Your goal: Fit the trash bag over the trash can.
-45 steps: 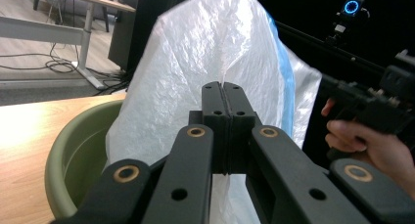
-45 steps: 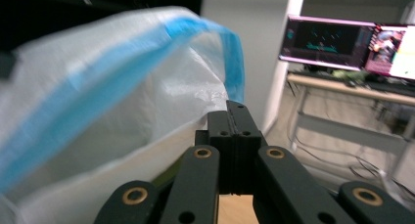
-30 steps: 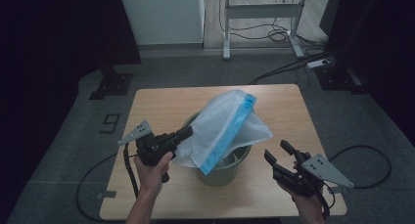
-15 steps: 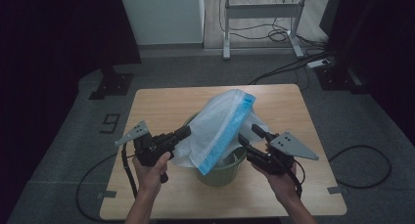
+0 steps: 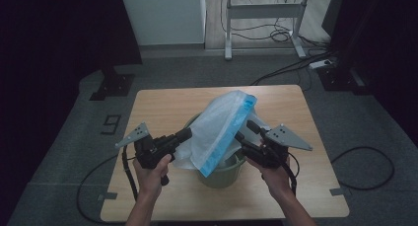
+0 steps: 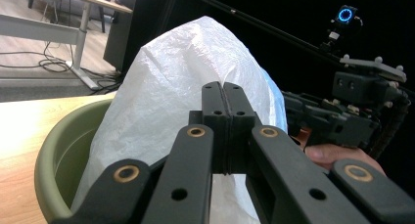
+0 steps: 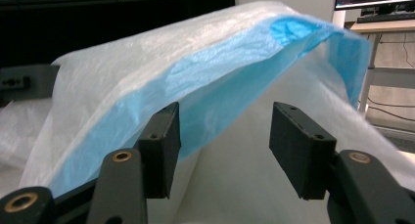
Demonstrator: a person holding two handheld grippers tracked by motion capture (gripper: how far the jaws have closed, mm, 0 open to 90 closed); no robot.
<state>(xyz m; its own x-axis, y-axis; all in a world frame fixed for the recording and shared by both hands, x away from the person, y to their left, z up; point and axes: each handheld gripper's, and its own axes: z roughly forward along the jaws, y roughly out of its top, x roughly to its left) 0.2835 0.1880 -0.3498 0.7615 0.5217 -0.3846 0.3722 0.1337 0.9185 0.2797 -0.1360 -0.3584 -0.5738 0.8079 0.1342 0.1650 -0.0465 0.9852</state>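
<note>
Left tool [image 5: 183, 135] pinched shut on white woven plastic bag with blue rim [image 5: 222, 127], draped over round olive-green plastic bucket [image 5: 224, 174] mid wooden tabletop [image 5: 162, 100]. Right tool [image 5: 244, 132] jaws apart, just narrowed, straddling blue edge. Floor marker "9" [image 5: 112, 123] left.

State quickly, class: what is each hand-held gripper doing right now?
Left hand-held gripper: closed on the white plastic bag.
Right hand-held gripper: open, at the bag's blue edge, not gripping.

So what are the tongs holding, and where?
The left tongs pinch the white side of the plastic bag over the green bucket. The right tongs are open by its blue edge, holding nothing.
</note>
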